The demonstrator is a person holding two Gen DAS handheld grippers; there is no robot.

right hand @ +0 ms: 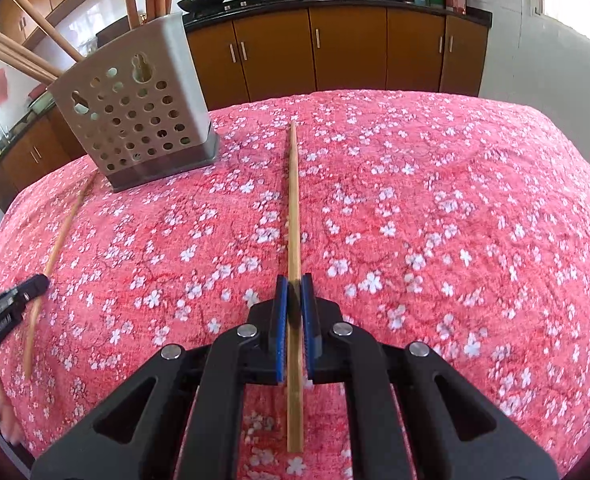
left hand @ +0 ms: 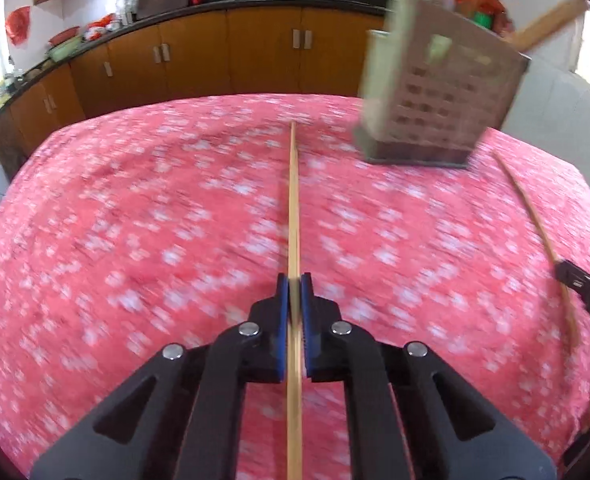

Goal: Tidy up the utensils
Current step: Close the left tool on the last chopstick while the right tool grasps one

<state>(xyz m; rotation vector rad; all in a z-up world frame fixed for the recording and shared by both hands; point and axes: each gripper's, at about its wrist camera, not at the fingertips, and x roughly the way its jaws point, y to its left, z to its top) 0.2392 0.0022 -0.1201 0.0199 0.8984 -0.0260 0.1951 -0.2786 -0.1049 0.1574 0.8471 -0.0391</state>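
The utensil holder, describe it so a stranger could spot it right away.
On the pink floral tablecloth, look toward the far side nearest the kitchen cabinets. The utensil holder is the upright grey box with perforated walls and wooden sticks rising from it; the chopsticks near it are thin sticks.

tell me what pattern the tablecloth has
Pinkish-red tablecloth scattered with small white blossoms, sharpest in the right wrist view.

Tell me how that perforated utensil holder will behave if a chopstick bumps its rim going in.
The utensil holder may tip: it is tall on a small base, and long handles lean out of its top. It stands on soft cloth, so it would likelier rock than slide. The chopstick in the right claw looks stiff, passing force on.
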